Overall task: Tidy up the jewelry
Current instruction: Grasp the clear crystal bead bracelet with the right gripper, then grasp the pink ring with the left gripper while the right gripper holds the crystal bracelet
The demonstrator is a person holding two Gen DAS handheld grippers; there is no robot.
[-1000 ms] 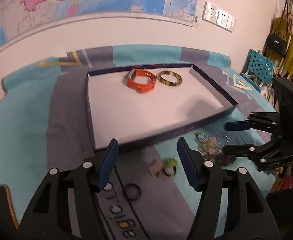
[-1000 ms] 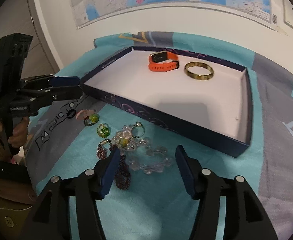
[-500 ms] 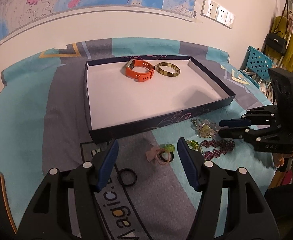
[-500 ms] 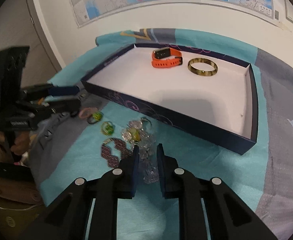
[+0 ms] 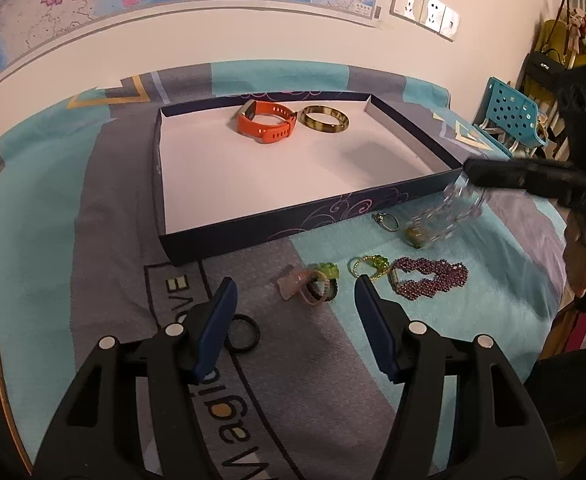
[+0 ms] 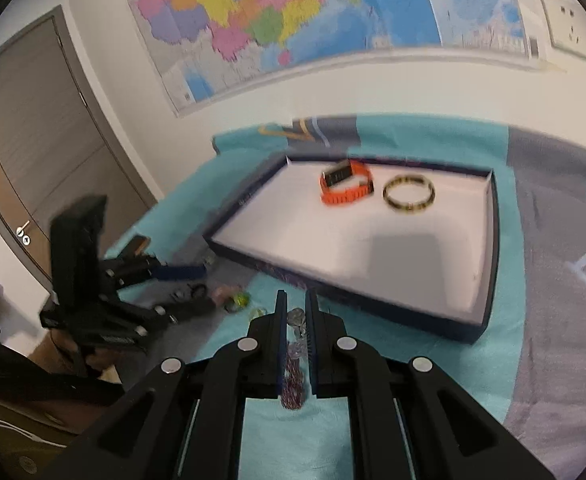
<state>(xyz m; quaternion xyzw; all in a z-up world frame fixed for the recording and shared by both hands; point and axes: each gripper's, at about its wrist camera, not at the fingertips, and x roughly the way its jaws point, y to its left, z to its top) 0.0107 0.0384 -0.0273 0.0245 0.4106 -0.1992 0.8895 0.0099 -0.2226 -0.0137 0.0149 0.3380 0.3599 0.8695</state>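
Clear-glass bead bracelet [image 5: 453, 216] dangles, clamped in right hand-held gripper [image 6: 295, 312]; left hand-held gripper [image 5: 295, 300] jaws apart, empty

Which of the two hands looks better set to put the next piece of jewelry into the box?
The right. Its gripper is shut on the clear bead bracelet, lifted beside the box. The left gripper hangs open over the rings, holding nothing.

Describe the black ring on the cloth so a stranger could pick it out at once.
Start at the shallow dark blue box with the white floor. On the grey stripe of cloth in front of its near wall lies the plain black ring, close to the left gripper. Unlike the pink and green rings nearby, it is bare, thin and all black.
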